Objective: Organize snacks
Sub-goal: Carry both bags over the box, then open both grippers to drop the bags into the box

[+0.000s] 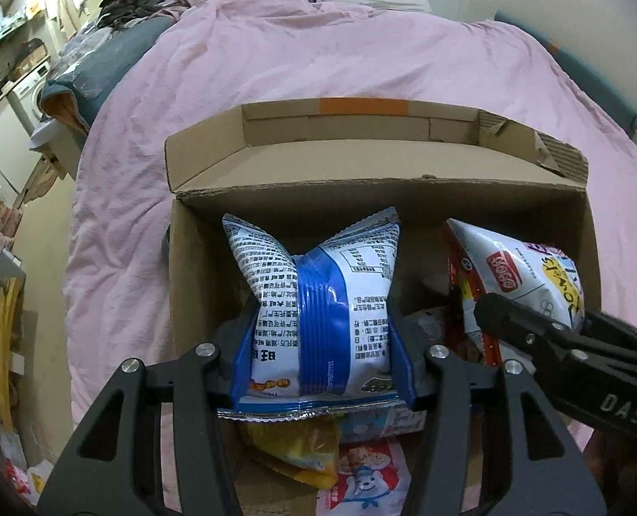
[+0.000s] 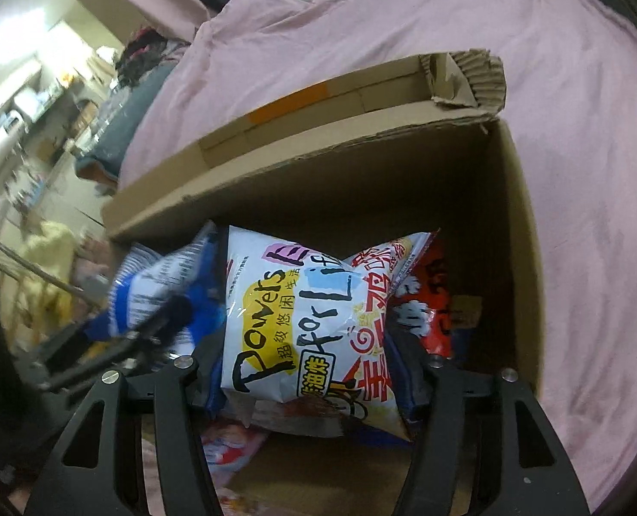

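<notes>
**Two snack bags held over the open box**

Left wrist view: the left gripper (image 1: 323,335) pinches a blue-and-white snack bag (image 1: 318,301) at its waist, its fingers (image 1: 245,335) pressing in from both sides, so the bag bulges above them. The bag hangs over the open cardboard box (image 1: 404,198), which sits on a bed with a pink duvet (image 1: 275,64). Lower in the box lie a yellow packet (image 1: 297,451) and a red-and-white packet (image 1: 370,477). The right gripper (image 1: 533,327) reaches in from the right side of the box.

Right wrist view: the right gripper (image 2: 314,370) clamps a white "Powerls" snack bag (image 2: 301,322) between its fingers (image 2: 408,365), inside the box (image 2: 520,236). A red packet (image 2: 430,301) sits just behind it.
</notes>
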